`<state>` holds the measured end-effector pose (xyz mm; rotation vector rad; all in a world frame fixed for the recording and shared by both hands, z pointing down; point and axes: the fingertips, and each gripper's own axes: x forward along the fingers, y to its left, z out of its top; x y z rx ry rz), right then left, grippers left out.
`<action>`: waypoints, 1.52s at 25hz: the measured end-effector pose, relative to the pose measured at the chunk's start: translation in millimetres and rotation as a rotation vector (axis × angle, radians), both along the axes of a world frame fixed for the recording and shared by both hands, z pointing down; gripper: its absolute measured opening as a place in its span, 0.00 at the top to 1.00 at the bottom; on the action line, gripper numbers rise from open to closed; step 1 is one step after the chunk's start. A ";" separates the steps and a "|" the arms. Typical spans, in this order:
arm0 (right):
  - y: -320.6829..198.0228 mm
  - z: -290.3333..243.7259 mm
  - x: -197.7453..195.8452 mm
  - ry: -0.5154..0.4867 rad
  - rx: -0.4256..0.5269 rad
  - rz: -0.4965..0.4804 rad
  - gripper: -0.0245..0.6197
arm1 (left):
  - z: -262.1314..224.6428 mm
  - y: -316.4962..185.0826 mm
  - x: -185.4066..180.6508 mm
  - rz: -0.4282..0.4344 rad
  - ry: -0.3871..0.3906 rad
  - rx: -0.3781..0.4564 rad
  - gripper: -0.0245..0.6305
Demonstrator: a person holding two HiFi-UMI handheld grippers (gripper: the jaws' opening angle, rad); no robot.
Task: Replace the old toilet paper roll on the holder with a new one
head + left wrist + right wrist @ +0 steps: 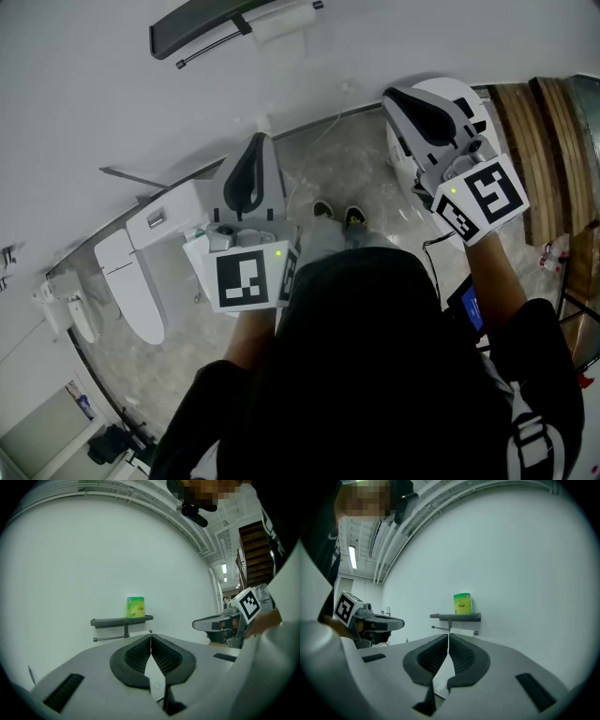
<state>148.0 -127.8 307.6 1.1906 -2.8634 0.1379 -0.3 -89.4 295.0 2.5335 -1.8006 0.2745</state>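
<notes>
White wall (70, 564) ahead bears a shelf (122, 620) with the green new roll (135, 607); left gripper (151, 633) and right gripper (449, 633), both clenched empty, should open before reaching the old roll (461, 632).

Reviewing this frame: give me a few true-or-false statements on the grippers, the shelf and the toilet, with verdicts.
1. The left gripper is shut with nothing between its jaws. True.
2. A green package stands on the wall shelf. True.
3. The right gripper grips the paper roll. False: it is shut, empty, and well apart from the roll, which hangs under the shelf.
4. The toilet is on the person's right. False: it shows at the left of the head view.
</notes>
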 end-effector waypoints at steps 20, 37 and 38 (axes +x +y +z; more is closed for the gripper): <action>-106.6 13.1 -85.1 0.062 0.001 -0.011 0.93 | 15.9 -116.9 -73.4 -0.011 0.017 -0.024 0.93; -159.7 40.4 -138.5 0.672 0.237 -0.016 0.93 | 20.0 -178.0 -96.2 0.078 0.085 -0.040 0.93; -161.4 41.8 -141.6 0.693 0.242 -0.016 0.93 | 21.3 -179.4 -98.8 0.083 0.083 -0.041 0.93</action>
